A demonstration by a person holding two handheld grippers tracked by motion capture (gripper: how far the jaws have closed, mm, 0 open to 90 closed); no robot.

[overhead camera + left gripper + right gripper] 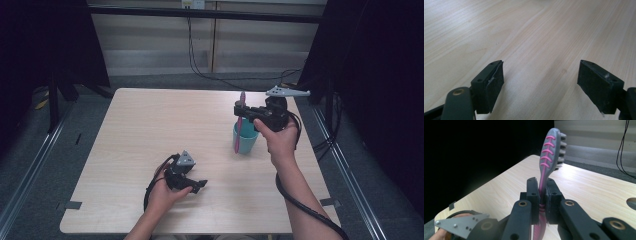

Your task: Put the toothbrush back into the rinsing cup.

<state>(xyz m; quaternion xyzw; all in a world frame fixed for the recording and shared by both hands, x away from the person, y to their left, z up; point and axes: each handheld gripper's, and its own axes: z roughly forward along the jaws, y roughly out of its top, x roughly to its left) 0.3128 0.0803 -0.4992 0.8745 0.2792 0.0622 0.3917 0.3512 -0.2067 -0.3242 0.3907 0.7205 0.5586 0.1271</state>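
Right tool (240, 111) clamped tight on the neck of a pink-and-grey plastic toothbrush (239, 127), held upright with the bristled head up and the handle's lower end dipping into a teal plastic cup (246, 138) on the pale wooden tabletop (150, 130). Nearer than the cup and well off to its left, left tool (199, 185) low over bare wood, jaws spread wide around nothing. Handle's tip hidden inside the cup, lower shaft cut off behind the jaws in the right gripper view.
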